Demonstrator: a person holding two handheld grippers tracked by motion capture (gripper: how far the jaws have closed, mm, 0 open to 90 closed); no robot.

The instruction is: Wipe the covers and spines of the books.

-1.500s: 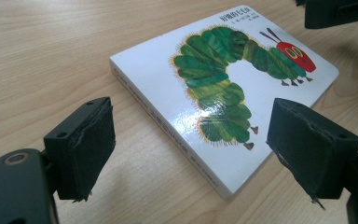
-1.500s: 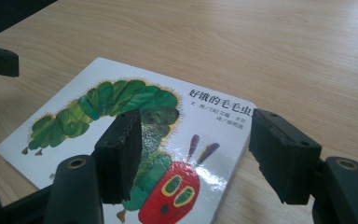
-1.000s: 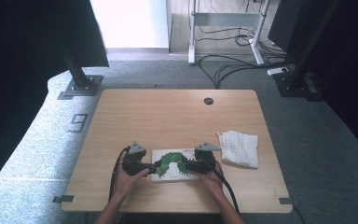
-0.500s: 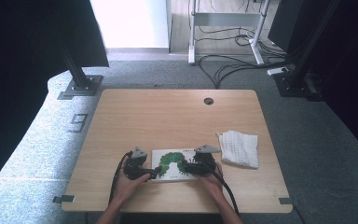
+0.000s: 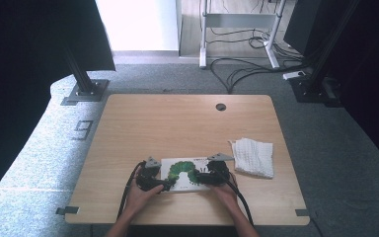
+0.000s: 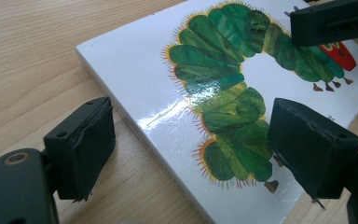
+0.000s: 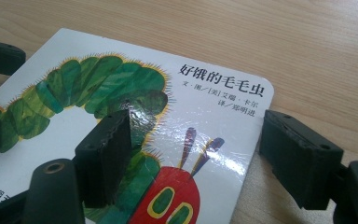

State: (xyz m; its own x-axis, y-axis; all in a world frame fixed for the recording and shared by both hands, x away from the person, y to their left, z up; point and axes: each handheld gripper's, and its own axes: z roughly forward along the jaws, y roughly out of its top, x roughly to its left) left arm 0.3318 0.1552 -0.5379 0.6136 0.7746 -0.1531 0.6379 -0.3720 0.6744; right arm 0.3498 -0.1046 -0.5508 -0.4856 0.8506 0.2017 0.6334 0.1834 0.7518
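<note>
Picture book (image 5: 183, 174), white glossy cardboard cover with a green caterpillar and red head, lies flat on the light wooden table (image 5: 177, 123), lower centre of the high view, near the table's front edge. Left gripper (image 5: 164, 185), black two-jaw tool, sits at the book's lower left corner; right gripper (image 5: 201, 178) at the book's right end, both held by hands entering from the bottom of the frame.

Left gripper view: book (image 6: 223, 93) runs from upper right to bottom centre, jaws spread wide, one over bare wood left of the book's edge, the other above the cover at right; pads not pressing, so released. Other gripper's black jaw shows at upper right of that frame.

Right gripper view: book (image 7: 205, 121) fills the left and centre, title in Chinese characters at upper right of the cover. Jaws have just been opening; one stands on or just over the cover, the other just off the book's right edge on the wood, book edge between them, not clamped.

White knitted cloth (image 5: 253, 157) lies folded right of the book, near but apart. Round dark grommet hole (image 5: 220, 106) at table's upper right.
</note>
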